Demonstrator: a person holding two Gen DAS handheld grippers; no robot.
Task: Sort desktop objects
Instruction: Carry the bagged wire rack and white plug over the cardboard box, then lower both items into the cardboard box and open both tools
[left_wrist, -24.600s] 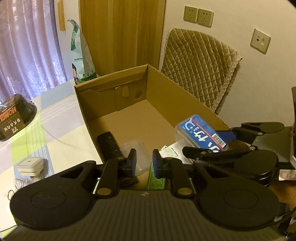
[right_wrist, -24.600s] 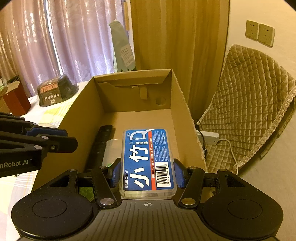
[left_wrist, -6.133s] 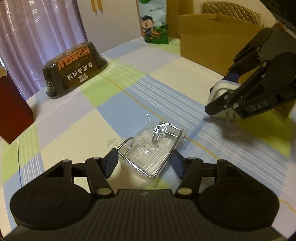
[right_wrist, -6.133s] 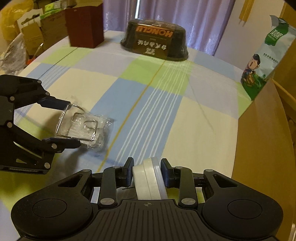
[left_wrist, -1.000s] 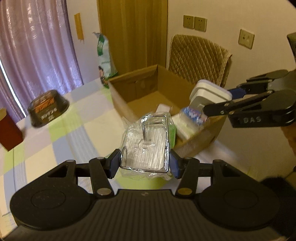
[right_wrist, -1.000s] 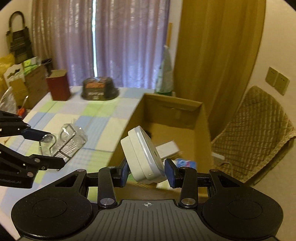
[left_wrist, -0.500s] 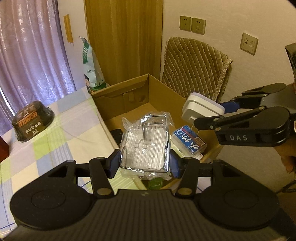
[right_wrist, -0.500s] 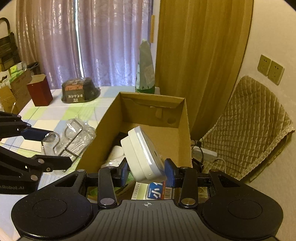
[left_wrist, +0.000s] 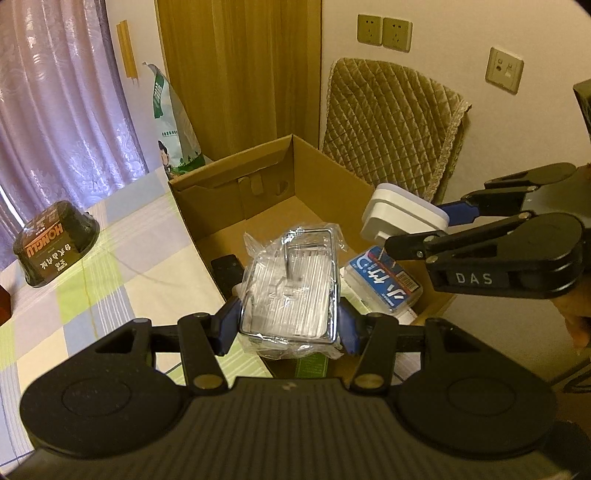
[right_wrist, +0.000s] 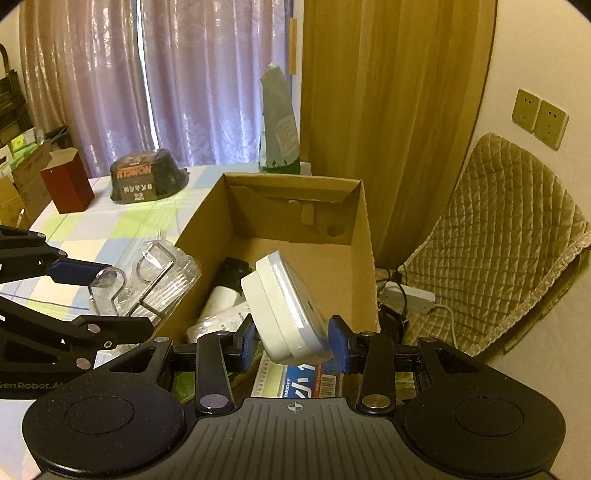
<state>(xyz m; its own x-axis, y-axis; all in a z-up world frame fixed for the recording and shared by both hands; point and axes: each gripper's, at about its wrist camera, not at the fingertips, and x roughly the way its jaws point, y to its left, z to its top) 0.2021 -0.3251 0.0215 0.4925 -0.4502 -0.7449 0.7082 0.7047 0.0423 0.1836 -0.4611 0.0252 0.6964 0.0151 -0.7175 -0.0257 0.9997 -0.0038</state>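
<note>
Step in hand: drop-off. Left gripper (left_wrist: 288, 326) clamps the bagged wire rack (left_wrist: 290, 280); right gripper (right_wrist: 293, 345) clamps the white adapter (right_wrist: 286, 306), both held above the cardboard box (right_wrist: 364, 258). Next likely: lower, then release inside.

A lived-in home room: purple curtains (right_wrist: 147, 81) over the window, a quilted chair cover (left_wrist: 395, 122), wall sockets (left_wrist: 384, 29), a checked cloth on the counter (left_wrist: 110, 251), and a cardboard box (right_wrist: 362, 236).
</note>
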